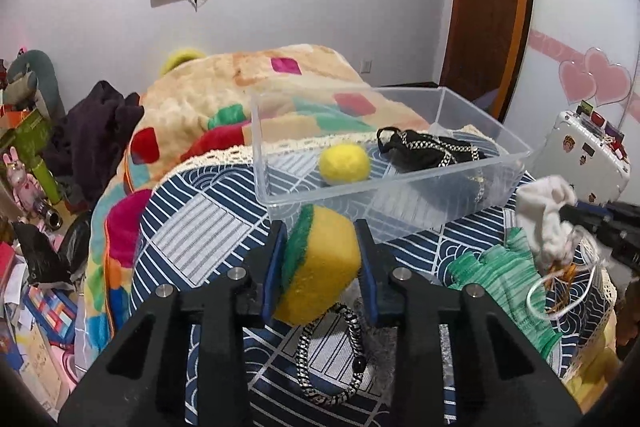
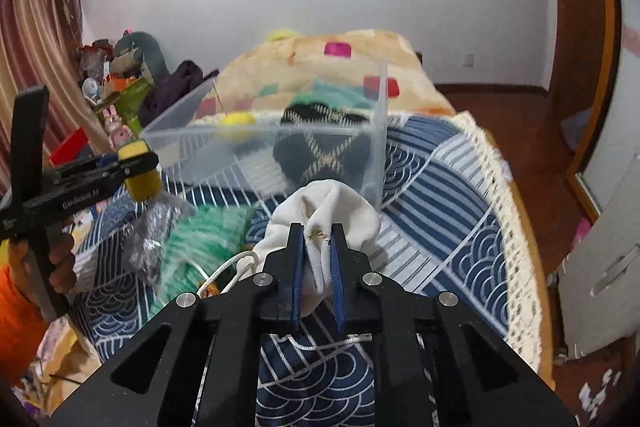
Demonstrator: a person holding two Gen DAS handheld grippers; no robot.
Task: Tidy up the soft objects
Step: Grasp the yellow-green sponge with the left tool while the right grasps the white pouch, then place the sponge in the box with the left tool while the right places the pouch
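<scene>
Just short of the clear bin [image 1: 400,195]: left gripper [image 1: 322,259] clamped on the yellow sponge [image 1: 320,267], right gripper [image 2: 318,267] pinching the white pouch [image 2: 324,211]. Risk: releasing before clearing the near wall, dropping either outside; pouch cord [image 2: 232,267] snagging.

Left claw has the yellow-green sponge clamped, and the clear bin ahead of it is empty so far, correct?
Not empty. The left wrist view shows the left claw shut on the sponge, but the clear bin already holds a yellow ball and a black patterned cloth.
</scene>
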